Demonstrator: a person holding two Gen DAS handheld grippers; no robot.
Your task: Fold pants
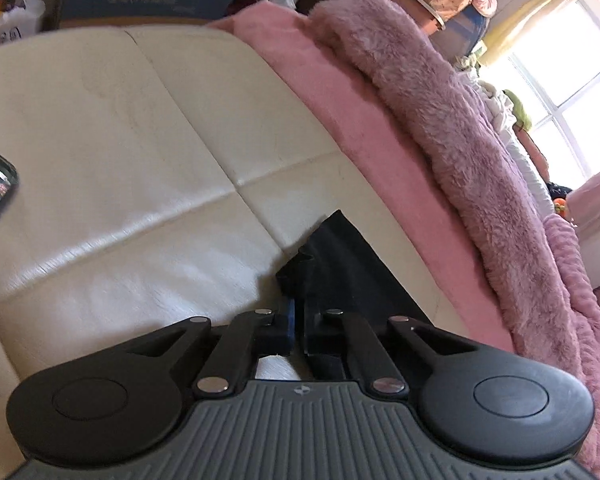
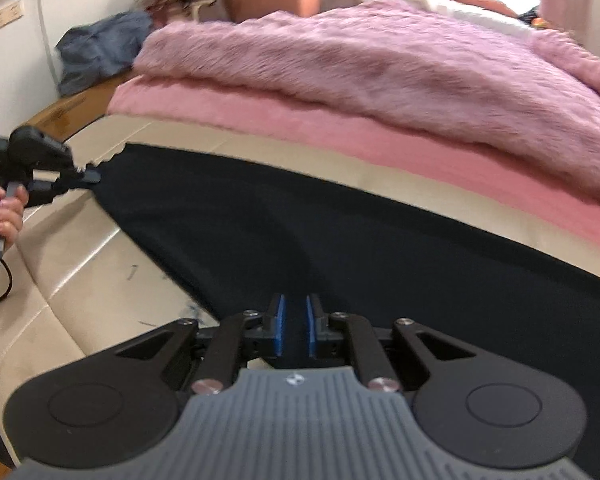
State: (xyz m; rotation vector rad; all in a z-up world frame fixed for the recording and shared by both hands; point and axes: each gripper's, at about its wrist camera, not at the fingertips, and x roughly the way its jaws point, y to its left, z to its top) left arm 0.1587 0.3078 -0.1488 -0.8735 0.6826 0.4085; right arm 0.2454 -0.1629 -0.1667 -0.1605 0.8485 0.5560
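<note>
On the cream cushion [image 2: 80, 256], your left hand-held gripper [image 1: 298, 322] pinches the dark pants [image 2: 340, 232] at one corner; your right hand-held gripper [image 2: 295, 326] hovers narrowly parted over them.

The pants [image 2: 340, 232] are plain black. The bed surface [image 1: 140, 140] is cream-white with stitched seams. The sheet [image 2: 340, 132] is pink; the furry blanket [image 2: 380, 60] is mauve. Both grippers are black, with blue pads [image 2: 281, 322] and ribbed grey housing [image 2: 300, 432].

pants [image 2: 340, 240] cut off at right edge
</note>
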